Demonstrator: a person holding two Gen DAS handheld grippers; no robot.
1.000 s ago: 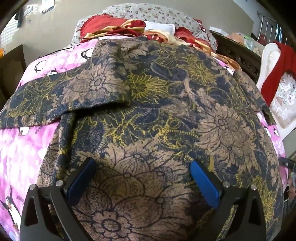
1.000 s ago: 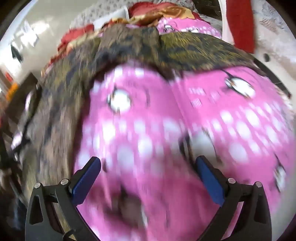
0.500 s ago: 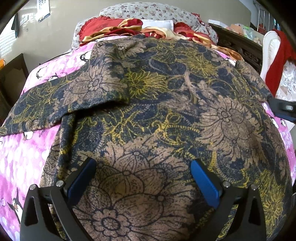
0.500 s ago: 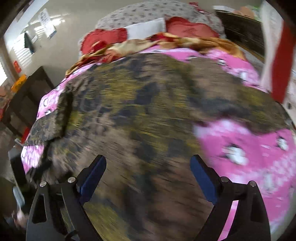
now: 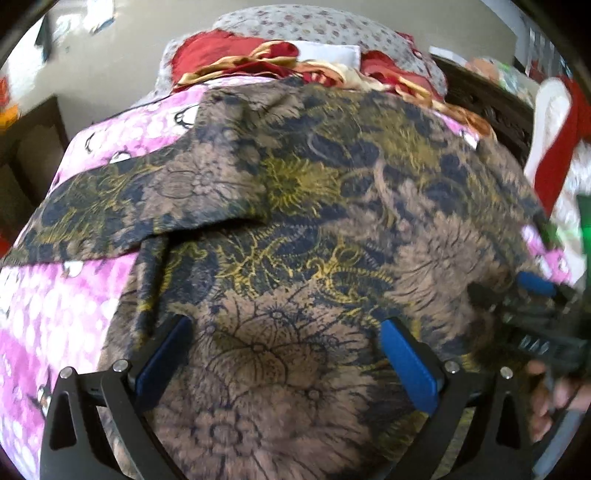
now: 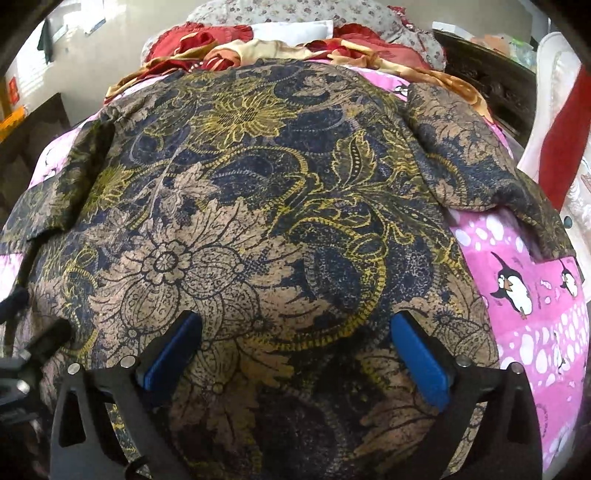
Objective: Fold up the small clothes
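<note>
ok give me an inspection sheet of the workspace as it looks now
surface: bed with pink penguin-print sheet, mostly covered.
job's things: batik floral shirt spread flat; one short sleeve lies out to the picture's left, the other sleeve to the right.
clutter: red and gold cloths and a floral pillow bunched at the head of the bed.
grippers: left gripper open over the shirt's lower part, nothing between its blue pads; right gripper jaws opening, wide apart, over the shirt, gripping nothing.
cables: nothing seen.
surroundings: dark wooden furniture to the right, pale wall behind.
</note>
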